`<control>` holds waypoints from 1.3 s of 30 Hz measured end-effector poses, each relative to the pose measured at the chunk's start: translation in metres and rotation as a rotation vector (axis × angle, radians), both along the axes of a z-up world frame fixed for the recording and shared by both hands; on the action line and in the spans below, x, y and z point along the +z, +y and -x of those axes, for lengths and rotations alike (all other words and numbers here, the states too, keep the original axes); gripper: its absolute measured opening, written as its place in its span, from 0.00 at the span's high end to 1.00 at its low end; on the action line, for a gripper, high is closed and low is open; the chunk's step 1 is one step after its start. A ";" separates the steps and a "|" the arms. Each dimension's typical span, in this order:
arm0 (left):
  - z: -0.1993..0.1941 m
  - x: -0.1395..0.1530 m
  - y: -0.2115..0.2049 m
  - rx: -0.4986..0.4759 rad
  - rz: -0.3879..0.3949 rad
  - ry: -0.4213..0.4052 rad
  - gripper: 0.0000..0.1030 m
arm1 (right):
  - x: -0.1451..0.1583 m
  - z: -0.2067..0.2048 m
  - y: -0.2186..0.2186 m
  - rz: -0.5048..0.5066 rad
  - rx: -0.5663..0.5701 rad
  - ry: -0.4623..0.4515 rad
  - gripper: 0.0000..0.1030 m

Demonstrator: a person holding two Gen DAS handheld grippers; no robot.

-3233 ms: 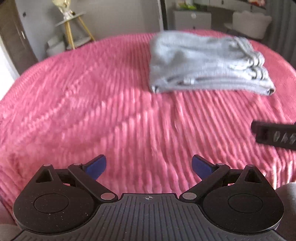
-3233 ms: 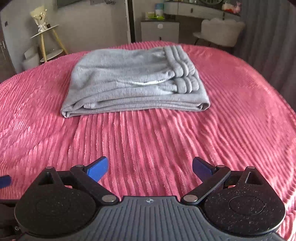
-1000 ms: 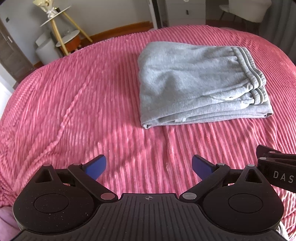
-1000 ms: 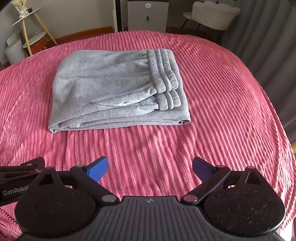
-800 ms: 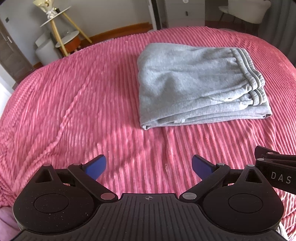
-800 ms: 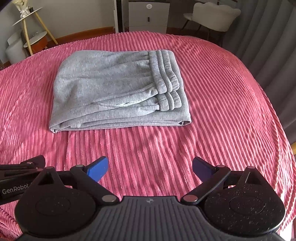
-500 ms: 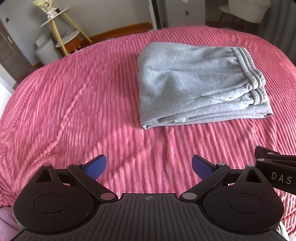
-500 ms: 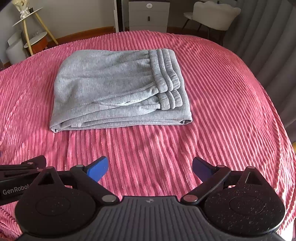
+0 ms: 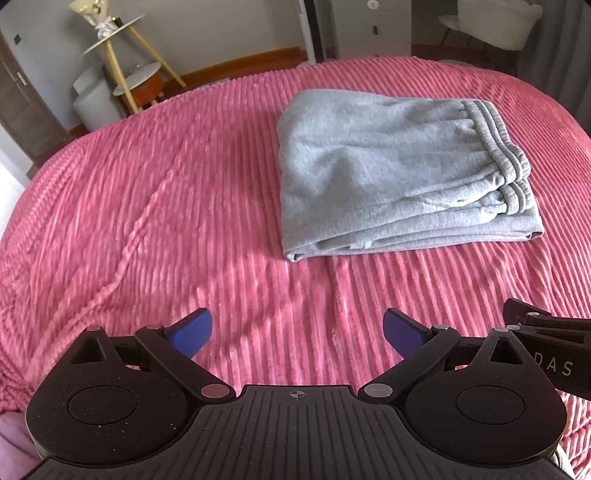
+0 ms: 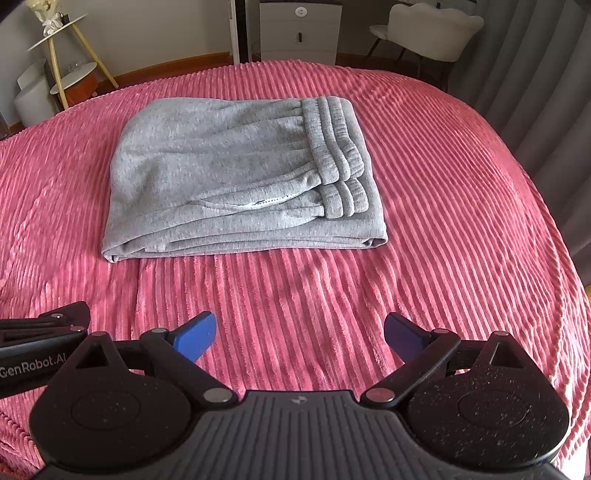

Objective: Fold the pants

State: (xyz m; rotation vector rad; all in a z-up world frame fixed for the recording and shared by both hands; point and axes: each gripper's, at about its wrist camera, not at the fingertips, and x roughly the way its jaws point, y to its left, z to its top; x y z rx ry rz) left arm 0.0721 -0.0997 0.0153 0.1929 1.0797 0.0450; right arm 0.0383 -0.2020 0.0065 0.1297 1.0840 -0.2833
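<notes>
- On the pink ribbed bedspread sit the grey pants, folded into a compact stack with the ribbed waistband on the right side and the folded edges facing the cameras.
- Left gripper is spread wide with nothing between its blue fingertips, hovering over bare blanket well short of the pants, which lie ahead and off to its right.
- Right gripper is the same deal: jaws wide apart, empty, with the pants pretty much straight ahead and not touched.
- Each gripper's body pokes into the edge of the other's view, so they're just beside each other.
- Background stuff: a yellow-legged side table back left, a white drawer unit, a pale chair and grey curtains on the right.
</notes>
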 end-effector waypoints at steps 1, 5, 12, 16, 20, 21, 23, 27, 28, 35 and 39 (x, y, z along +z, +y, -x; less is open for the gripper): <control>0.000 0.000 0.000 -0.001 -0.002 -0.001 0.01 | 0.000 0.000 0.000 -0.001 -0.001 0.000 0.05; 0.000 0.000 -0.001 -0.002 0.000 -0.002 0.01 | 0.001 0.000 -0.001 -0.003 -0.004 -0.003 0.05; 0.001 0.002 -0.002 -0.006 0.000 -0.005 0.01 | 0.002 0.001 -0.002 0.001 -0.004 -0.004 0.05; 0.001 0.002 -0.002 -0.005 -0.008 -0.011 0.01 | 0.002 0.001 -0.001 0.005 -0.003 -0.008 0.05; 0.000 0.002 -0.002 -0.003 -0.005 -0.009 0.01 | 0.002 0.001 -0.001 0.005 -0.002 -0.008 0.05; 0.000 0.002 -0.002 -0.002 -0.003 -0.009 0.01 | 0.002 0.001 -0.001 0.004 -0.002 -0.007 0.05; 0.000 0.002 -0.001 -0.002 -0.002 -0.009 0.01 | 0.002 0.001 0.000 0.004 -0.003 -0.008 0.05; 0.000 0.002 -0.001 -0.003 -0.003 -0.012 0.01 | 0.002 0.001 0.000 0.007 -0.002 -0.008 0.05; 0.000 0.002 -0.001 -0.004 -0.001 -0.012 0.01 | 0.002 0.001 0.000 0.007 -0.002 -0.009 0.05; 0.000 0.002 -0.001 -0.001 0.006 -0.010 0.01 | 0.002 0.000 0.000 0.007 -0.002 -0.012 0.05; 0.000 0.002 0.000 0.001 0.010 -0.007 0.01 | 0.002 0.000 0.000 0.004 -0.003 -0.010 0.05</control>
